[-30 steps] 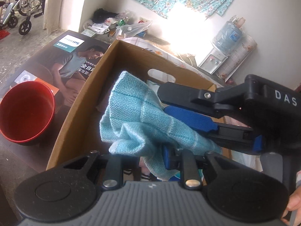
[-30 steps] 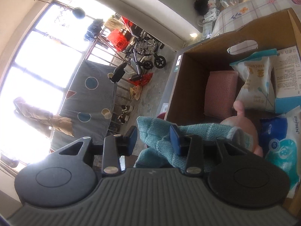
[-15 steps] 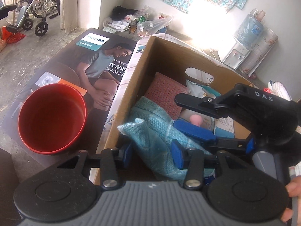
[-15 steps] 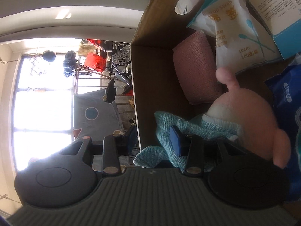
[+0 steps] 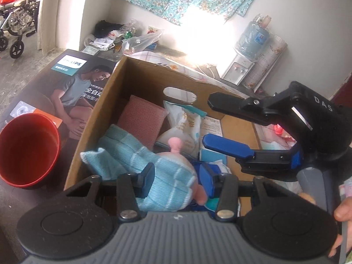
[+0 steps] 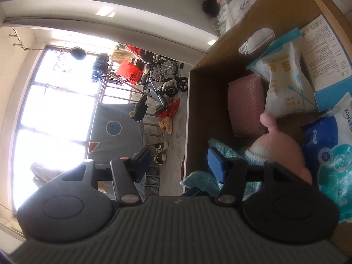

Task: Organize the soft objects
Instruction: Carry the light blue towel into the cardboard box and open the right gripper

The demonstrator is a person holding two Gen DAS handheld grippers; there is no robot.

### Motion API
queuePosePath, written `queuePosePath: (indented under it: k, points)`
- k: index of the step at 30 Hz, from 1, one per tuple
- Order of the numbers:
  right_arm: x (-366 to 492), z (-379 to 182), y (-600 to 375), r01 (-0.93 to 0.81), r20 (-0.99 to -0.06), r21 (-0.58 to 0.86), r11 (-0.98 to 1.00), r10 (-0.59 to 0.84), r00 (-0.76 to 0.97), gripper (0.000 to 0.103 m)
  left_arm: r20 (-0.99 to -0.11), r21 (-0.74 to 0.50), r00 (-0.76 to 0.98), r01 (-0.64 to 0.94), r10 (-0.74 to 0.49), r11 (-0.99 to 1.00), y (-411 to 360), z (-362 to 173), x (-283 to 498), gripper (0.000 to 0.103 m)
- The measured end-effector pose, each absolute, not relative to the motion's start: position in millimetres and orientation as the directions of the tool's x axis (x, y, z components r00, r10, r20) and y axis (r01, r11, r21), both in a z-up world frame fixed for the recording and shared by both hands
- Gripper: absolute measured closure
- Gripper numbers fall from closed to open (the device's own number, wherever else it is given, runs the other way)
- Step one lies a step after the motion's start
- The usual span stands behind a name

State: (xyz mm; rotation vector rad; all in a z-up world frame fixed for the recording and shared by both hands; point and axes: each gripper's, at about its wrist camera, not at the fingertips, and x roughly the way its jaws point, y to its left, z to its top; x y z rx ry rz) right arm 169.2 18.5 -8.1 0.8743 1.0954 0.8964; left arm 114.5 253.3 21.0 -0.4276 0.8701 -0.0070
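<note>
In the cardboard box, "ZONSEN" pack

The cardboard box is open on top, so entry from above is free, but its floor is crowded: the light blue cloth and pink plush toy fill the near corner. Bare floor shows only along the right wall (a narrow strip). A red bowl stands just outside the left wall.
</note>
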Motion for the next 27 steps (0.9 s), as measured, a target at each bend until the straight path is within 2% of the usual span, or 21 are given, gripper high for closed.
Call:
queuePosePath:
  k: [4,8,11,12,14,16,19,22,27]
  points:
    - [154,13,-17,-0.241,-0.35,0.874,0.423,0.89,0.292,0.045,-0.753,-0.351,0.623,-0.105,-0.214,0.931,234,11,132,0.062]
    - [142,24,-57,-0.267,-0.322,0.864,0.428,0.875,0.361,0.045,-0.819,-0.348,0.513,-0.092,-0.255,0.933,228,-19,147,0.064]
    - [138,26,-75,-0.273,-0.33,0.851,0.449,0.861,0.388,0.045,-0.839,-0.349,0.478,-0.104,-0.261,0.932,238,-32,142,0.076]
    - [138,26,-79,-0.275,-0.335,0.846,0.457,0.857,0.392,0.045,-0.847,-0.336,0.468,-0.105,-0.252,0.936,242,-33,139,0.077]
    - [137,25,-83,-0.281,-0.337,0.841,0.462,0.855,0.395,0.045,-0.869,-0.303,0.443,-0.119,-0.223,0.946,247,-35,135,0.077]
    - [137,22,-83,-0.284,-0.335,0.843,0.458,0.858,0.389,0.045,-0.891,-0.26,0.412,-0.122,-0.19,0.958,250,-39,132,0.068]
    - [133,19,-75,-0.282,-0.327,0.851,0.442,0.868,0.373,0.045,-0.913,-0.224,0.376,-0.139,-0.158,0.965,253,-44,132,0.061]
    - [130,15,-69,-0.287,-0.332,0.85,0.441,0.873,0.356,0.045,-0.919,-0.201,0.368,-0.135,-0.14,0.97,253,-47,131,0.058]
    - [126,16,-70,-0.298,-0.344,0.84,0.454,0.869,0.355,0.045,-0.942,-0.068,0.333,-0.098,-0.032,0.993,244,-54,132,0.058]
